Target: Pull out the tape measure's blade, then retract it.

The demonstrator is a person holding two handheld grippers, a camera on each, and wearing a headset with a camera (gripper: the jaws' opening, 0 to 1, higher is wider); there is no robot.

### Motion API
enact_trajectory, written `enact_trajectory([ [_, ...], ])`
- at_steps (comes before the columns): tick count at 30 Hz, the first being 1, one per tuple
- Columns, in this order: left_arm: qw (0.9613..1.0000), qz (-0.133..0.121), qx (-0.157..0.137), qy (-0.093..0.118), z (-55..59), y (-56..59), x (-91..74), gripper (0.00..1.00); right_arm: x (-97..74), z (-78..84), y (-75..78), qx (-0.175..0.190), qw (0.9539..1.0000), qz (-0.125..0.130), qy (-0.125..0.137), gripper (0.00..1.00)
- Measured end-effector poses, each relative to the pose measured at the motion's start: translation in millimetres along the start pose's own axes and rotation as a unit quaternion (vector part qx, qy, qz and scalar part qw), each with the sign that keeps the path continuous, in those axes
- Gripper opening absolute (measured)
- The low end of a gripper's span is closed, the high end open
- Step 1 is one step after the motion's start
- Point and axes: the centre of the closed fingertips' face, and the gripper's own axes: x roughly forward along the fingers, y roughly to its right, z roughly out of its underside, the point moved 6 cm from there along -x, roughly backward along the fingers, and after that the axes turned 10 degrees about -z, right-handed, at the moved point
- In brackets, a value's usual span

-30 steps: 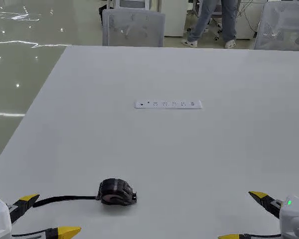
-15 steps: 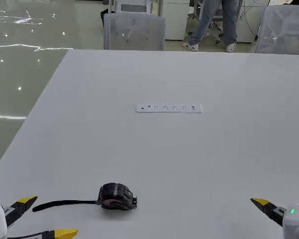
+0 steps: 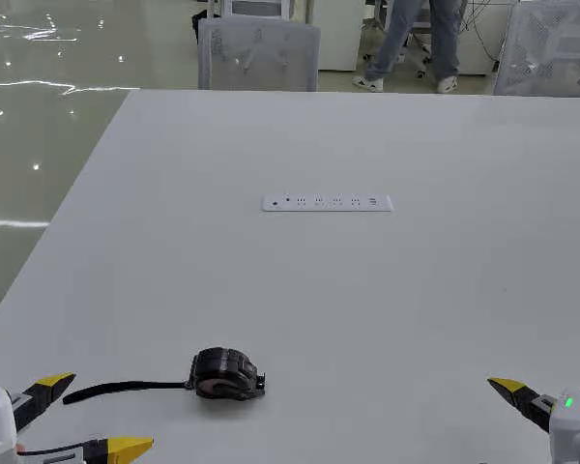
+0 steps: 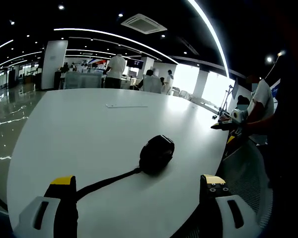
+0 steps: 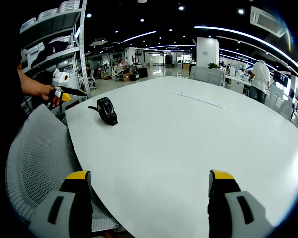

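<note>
Now | tape measure [image 3: 225, 373] on table [image 3: 367, 290] | left gripper [image 3: 95, 414] released | right gripper [image 5: 150, 174] released

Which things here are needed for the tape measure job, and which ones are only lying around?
For the job: tape measure with its black strap; left gripper and right gripper, both open.
Only lying about: power strip on the table; grey chair behind it.
</note>
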Motion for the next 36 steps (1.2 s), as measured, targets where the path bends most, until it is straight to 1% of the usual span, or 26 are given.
enact_trajectory([
  [5,1.0000,-0.001,0.000,0.004,-2.3,-0.6,-0.8,1.00,-0.8,-0.8,-0.8,0.002,1.0000,-0.001,0.003,1.00],
  [10,1.0000,-0.001,-0.003,0.004,-2.4,1.6,-1.3,1.00,-2.2,-1.7,-1.9,0.005,1.0000,0.000,0.006,1.00],
  [15,1.0000,0.001,-0.005,0.003,-2.1,3.7,-0.8,1.00,-3.2,1.5,-2.5,0.008,1.0000,0.000,0.004,1.00],
  [18,1.0000,0.002,-0.006,0.003,-1.6,3.5,-0.6,1.00,-3.4,3.2,-2.6,0.010,0.9999,0.000,0.004,1.00],
  [21,1.0000,0.003,-0.005,-0.002,-0.4,3.0,-0.2,1.00,-4.0,3.5,-3.4,0.009,1.0000,-0.001,0.004,1.00],
  [25,1.0000,0.006,0.000,-0.003,-2.4,2.1,0.0,1.00,-5.1,3.2,-4.4,0.007,1.0000,-0.004,0.001,1.00],
  [33,1.0000,0.006,0.000,-0.003,-3.6,1.0,0.3,1.00,-5.6,3.5,-3.8,0.006,1.0000,-0.005,-0.001,1.00],
  [34,1.0000,0.005,-0.002,0.001,-5.0,0.0,1.6,1.00,-5.6,4.5,-1.3,0.013,0.9999,0.001,0.003,1.00],
  [36,1.0000,0.004,-0.003,-0.001,-3.6,-0.6,2.2,1.00,-4.1,5.8,-2.3,0.022,0.9997,-0.005,0.006,1.00],
])
